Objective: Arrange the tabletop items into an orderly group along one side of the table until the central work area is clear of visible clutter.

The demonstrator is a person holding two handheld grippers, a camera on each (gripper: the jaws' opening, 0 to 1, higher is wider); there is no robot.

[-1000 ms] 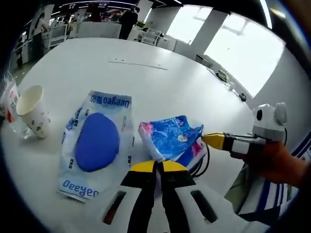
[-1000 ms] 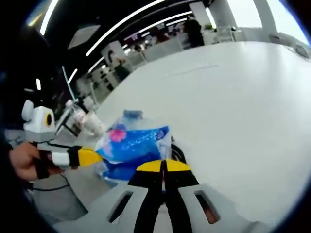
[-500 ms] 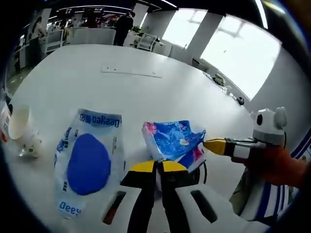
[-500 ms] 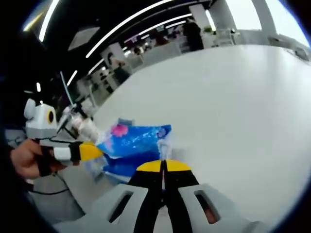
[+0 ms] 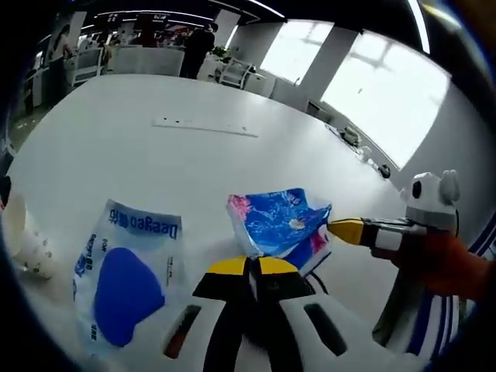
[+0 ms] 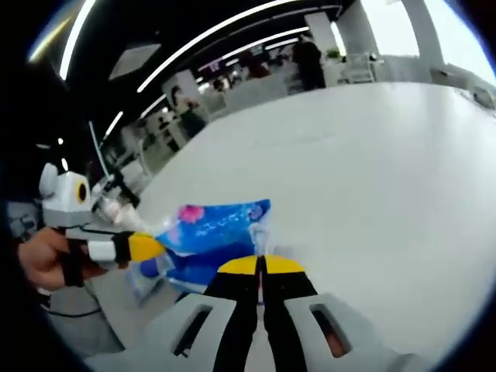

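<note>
A blue tissue pack (image 5: 277, 221) with pink print hangs between my two grippers, just above the white table (image 5: 194, 163). My left gripper (image 5: 248, 266) is shut on its near edge. My right gripper (image 5: 345, 230) comes in from the right, held by a hand, and is shut on the pack's right corner. In the right gripper view the same pack (image 6: 217, 226) lies ahead of my right gripper (image 6: 262, 266), and the left gripper (image 6: 143, 246) meets it from the left. A white wipes pack (image 5: 124, 271) with a blue oval lies flat at lower left.
A paper cup (image 5: 19, 240) stands at the left edge, beside the wipes pack. A flat strip (image 5: 204, 126) is set into the table farther off. Small items (image 5: 364, 143) sit at the far right rim. People and chairs stand beyond the table.
Both grippers stay shut on the blue pack. The left gripper view has shifted, so the wipes pack and cup now sit lower and farther left.
</note>
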